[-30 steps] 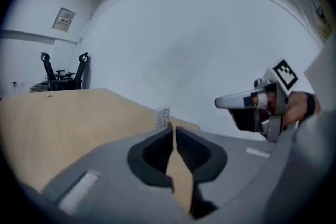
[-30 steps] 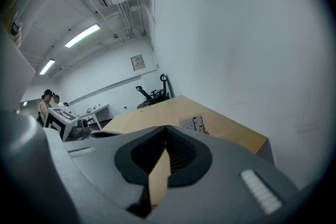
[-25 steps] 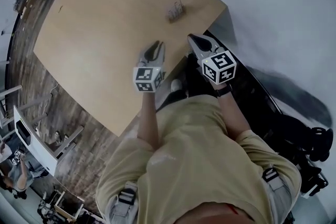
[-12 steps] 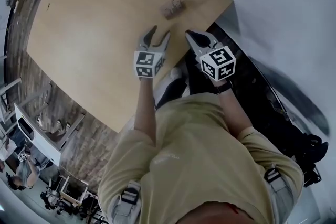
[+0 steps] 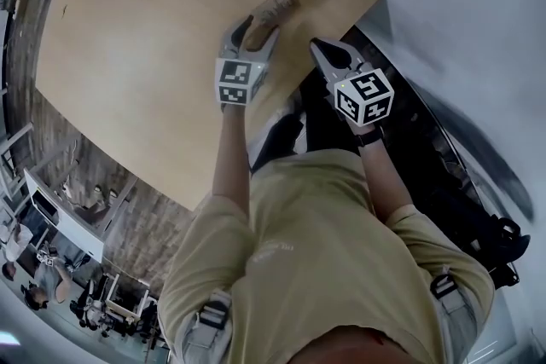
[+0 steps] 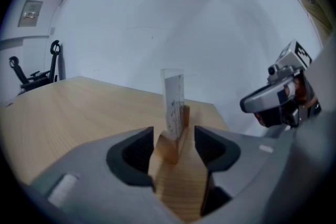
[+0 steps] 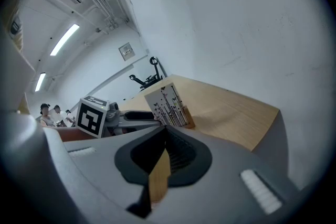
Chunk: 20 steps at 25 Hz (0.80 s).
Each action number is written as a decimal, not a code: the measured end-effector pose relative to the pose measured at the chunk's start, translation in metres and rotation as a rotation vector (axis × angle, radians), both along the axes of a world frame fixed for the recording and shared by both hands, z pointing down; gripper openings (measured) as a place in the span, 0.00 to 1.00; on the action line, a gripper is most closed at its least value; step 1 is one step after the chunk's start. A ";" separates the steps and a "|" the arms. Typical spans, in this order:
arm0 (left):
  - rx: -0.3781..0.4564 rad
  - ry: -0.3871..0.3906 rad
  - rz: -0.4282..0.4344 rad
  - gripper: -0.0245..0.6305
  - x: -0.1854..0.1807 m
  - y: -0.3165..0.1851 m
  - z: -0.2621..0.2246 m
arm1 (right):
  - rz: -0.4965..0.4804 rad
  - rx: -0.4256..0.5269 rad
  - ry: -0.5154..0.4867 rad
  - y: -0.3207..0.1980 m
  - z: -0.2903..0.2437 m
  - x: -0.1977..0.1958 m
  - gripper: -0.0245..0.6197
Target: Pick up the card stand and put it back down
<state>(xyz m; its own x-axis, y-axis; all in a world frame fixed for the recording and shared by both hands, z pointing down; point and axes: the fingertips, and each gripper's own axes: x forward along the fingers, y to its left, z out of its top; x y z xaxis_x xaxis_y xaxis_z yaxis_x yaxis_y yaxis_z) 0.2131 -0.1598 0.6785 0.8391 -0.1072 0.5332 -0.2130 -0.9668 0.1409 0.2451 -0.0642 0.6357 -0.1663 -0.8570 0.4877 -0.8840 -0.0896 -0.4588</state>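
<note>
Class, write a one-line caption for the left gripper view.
Left gripper, jaws just opened, straddles the card stand on the wooden table.

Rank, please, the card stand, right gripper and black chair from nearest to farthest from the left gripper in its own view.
1. card stand, between the jaws, which have just been opening.
2. right gripper, at right.
3. black chair, far left.

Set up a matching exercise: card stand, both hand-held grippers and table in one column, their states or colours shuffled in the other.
1 card stand
2 left hand-held gripper
3 right hand-held gripper
4 table

A shut, empty
B light wood
C upright near the table's corner
D open, astride the stand's base

Pairs: 1-C, 2-D, 3-A, 4-B.
The left jaws have just been opening, the stand's base between them.
</note>
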 end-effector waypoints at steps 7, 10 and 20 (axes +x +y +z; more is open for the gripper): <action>0.030 0.009 0.052 0.43 0.033 -0.005 0.004 | 0.037 -0.020 -0.007 0.014 0.009 0.019 0.04; 0.019 0.015 0.056 0.42 0.044 -0.004 0.007 | 0.050 -0.027 -0.012 0.021 0.013 0.027 0.04; 0.100 -0.015 0.143 0.24 0.060 -0.002 0.013 | 0.089 -0.050 -0.024 0.028 0.023 0.042 0.04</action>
<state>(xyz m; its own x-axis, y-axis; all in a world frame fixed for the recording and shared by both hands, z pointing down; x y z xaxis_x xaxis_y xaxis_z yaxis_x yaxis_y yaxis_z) 0.2728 -0.1621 0.6915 0.8415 -0.0404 0.5388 -0.0738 -0.9965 0.0404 0.2872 -0.0358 0.6586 -0.1030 -0.8437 0.5268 -0.8604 -0.1902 -0.4729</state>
